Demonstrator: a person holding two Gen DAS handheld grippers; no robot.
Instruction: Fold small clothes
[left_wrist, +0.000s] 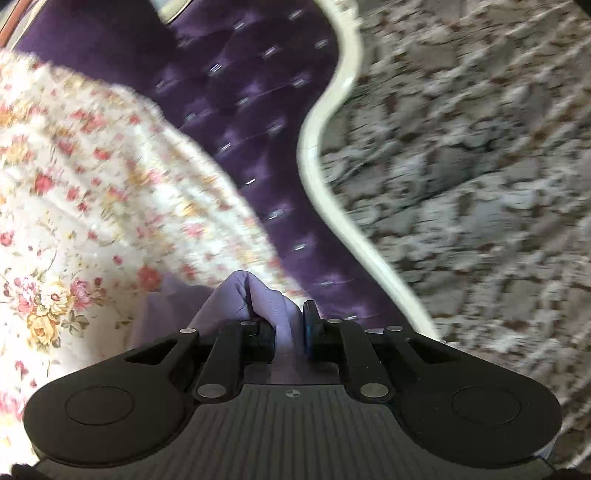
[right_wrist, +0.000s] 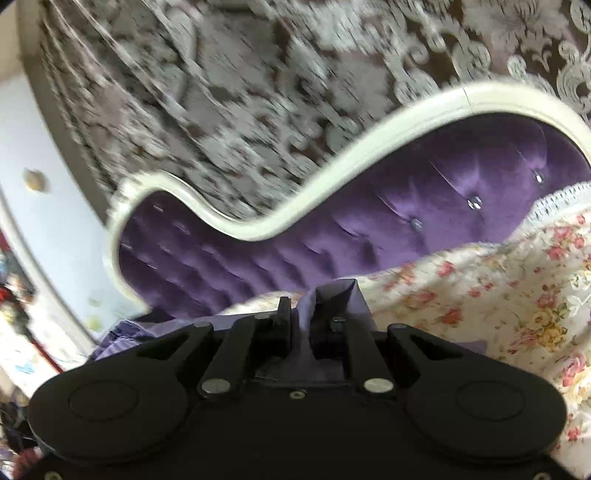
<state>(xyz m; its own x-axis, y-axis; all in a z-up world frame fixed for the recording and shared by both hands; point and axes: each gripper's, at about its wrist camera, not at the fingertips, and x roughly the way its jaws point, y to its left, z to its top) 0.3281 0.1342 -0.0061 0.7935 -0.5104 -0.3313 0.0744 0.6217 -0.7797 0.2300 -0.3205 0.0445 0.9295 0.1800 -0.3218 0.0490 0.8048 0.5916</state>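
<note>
lilac garment (left_wrist: 258, 299) pinched in left gripper (left_wrist: 290, 325), right gripper (right_wrist: 301, 314).

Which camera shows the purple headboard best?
The right wrist view: the headboard shows nearly whole, its cream frame curving over the tufted purple. The left wrist view catches only a blurred strip of it beside the floral sheet.

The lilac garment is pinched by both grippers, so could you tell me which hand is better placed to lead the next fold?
Neither clearly. Left gripper and right gripper each clamp a corner of the lilac garment above the floral sheet; probably move both together.
</note>
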